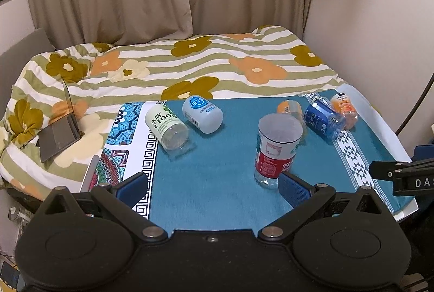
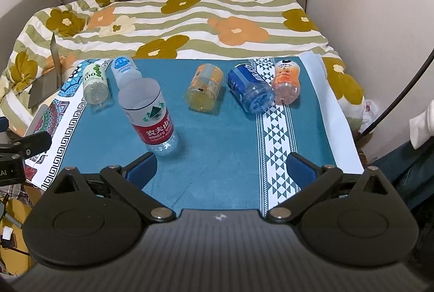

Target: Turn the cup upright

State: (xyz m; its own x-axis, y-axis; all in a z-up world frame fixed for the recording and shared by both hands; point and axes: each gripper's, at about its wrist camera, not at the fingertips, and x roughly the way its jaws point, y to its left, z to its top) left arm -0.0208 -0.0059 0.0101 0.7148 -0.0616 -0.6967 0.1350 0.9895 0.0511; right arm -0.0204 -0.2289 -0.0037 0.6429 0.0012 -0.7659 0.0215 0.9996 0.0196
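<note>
A clear cut-bottle cup with a red label stands upright, mouth up, on the teal cloth. Lying on their sides are a green-labelled cup, a white and blue cup, an orange cup, a dark blue cup and a peach cup. My left gripper is open, its right finger just in front of the red-label cup. My right gripper is open and holds nothing.
Behind the table lies a bed with a flowered striped quilt and an open laptop at the left. A wall stands close on the right, curtains at the back. A black mount juts in at the table's right edge.
</note>
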